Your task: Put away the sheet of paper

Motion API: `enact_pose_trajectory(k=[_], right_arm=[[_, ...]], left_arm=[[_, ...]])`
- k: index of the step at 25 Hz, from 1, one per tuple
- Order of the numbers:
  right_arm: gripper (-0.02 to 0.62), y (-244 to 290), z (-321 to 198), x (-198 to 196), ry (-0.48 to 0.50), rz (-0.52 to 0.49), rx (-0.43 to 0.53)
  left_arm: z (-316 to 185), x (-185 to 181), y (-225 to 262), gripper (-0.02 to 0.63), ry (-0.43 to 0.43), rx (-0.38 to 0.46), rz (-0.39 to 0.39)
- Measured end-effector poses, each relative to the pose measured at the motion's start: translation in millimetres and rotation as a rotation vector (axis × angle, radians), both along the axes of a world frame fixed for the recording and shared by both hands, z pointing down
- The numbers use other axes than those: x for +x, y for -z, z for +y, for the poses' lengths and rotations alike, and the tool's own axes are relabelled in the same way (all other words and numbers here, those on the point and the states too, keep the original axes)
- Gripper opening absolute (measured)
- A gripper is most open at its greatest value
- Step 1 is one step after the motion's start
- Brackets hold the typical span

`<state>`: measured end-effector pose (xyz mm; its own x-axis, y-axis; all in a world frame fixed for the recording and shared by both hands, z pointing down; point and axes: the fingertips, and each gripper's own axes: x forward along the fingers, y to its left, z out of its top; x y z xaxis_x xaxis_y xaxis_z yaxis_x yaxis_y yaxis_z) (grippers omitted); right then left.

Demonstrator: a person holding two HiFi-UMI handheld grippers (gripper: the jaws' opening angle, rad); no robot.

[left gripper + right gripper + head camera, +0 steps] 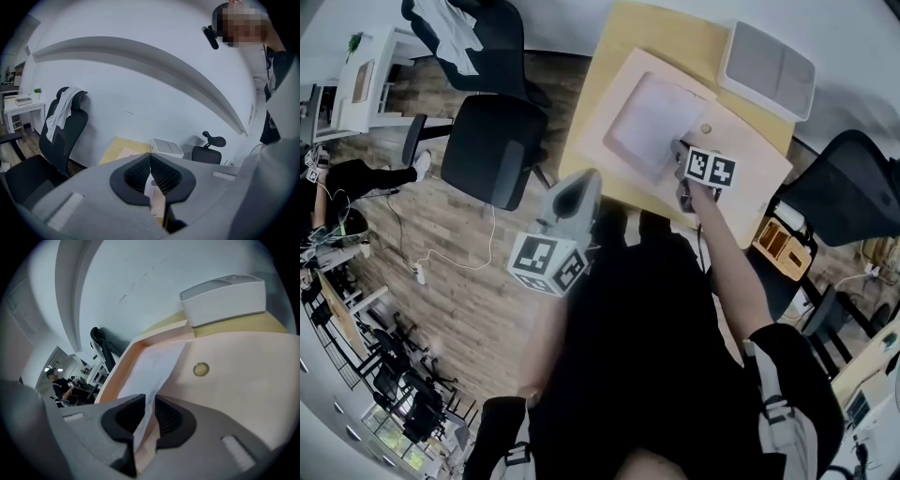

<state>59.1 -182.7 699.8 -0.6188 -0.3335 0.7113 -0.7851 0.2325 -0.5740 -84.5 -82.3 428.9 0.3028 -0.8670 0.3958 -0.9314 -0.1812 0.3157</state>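
One wooden desk (pixel 666 33) carries one pink folder (pixel 750 178), lying open, one grey box (pixel 766 56) at its far edge and one white sheet of paper (pixel 652 122) lying flat in the folder's left half. Three black office chairs are visible in the head view; the far one (pixel 473 42) has a white cloth draped over its back. Two grippers are present. The right gripper (pixel 150 401) is at the sheet's near right corner, jaws a narrow gap apart, with the sheet's edge running up into that gap (no pinch is visible). The left gripper (pixel 150 159) has its jaws closed tip to tip on nothing. Only the head view shows it held off the desk, over the wooden floor. Only the right gripper view shows clearly the one brass snap (pixel 201 369) on the folder's flap.
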Motion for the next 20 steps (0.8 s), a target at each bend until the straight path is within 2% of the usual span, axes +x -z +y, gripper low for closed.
enact_pose_trajectory(k=[9,14,20], right_arm=[[0.075,1,4,11,-0.05,0.033,0.013],[0.069,21,3,16,-0.135,0.046,0.058],[0.037,66,20,6,-0.231,0.043,0.124]], left_arm=[[1,-5,-5,0.011,-0.024,-0.005,0.02],[-7,-12,-1,0.011,-0.127,0.016,0.036],[-20,-37,14,0.011,-0.24,0.054,0.061]])
